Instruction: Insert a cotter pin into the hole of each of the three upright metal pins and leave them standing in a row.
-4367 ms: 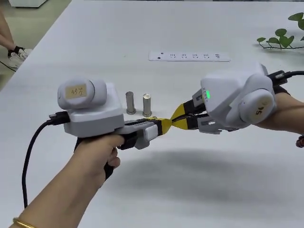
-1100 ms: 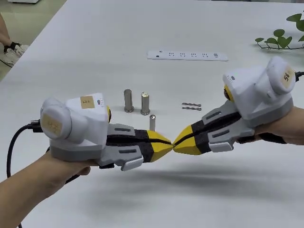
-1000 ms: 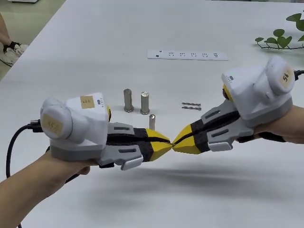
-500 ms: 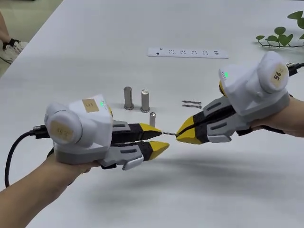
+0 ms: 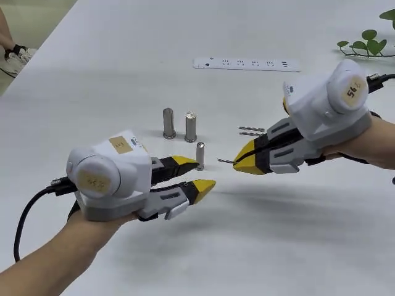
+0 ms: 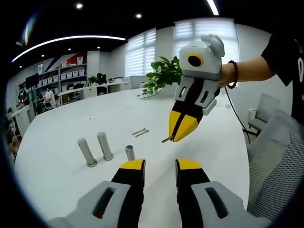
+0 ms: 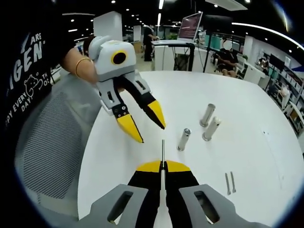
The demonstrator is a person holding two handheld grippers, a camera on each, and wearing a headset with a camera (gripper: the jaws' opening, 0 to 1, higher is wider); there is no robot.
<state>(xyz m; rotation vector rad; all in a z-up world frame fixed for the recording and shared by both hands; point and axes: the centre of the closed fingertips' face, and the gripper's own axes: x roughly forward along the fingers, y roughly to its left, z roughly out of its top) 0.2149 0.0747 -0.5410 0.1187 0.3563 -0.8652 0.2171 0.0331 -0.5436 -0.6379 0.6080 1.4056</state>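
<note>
"Three pins stand on the table (image 5: pixel 278 234). Which one do we go for?"

"The near pin (image 5: pixel 200 155) — it stands alone in front of the two far pins (image 5: pixel 168 123). Our right gripper (image 5: pixel 241 164) is squeezed together on a cotter (image 5: pixel 225 161). The cotter lies flat and sticks out toward that pin, with a small gap between them."

"And our left gripper (image 5: pixel 203 172)?"

"Its jaws are apart and hold nothing. It sits just beside the near pin, on the other side from the cotter, so both are close, but the right one has the job."

"Can we see the hole?"

"No — it is too small to make out, so we cannot tell if it faces the cotter. We think we may need to turn the pin or come in from another side. Two spare cotters (image 5: pixel 250 131) lie on the table near the right gripper."
</note>
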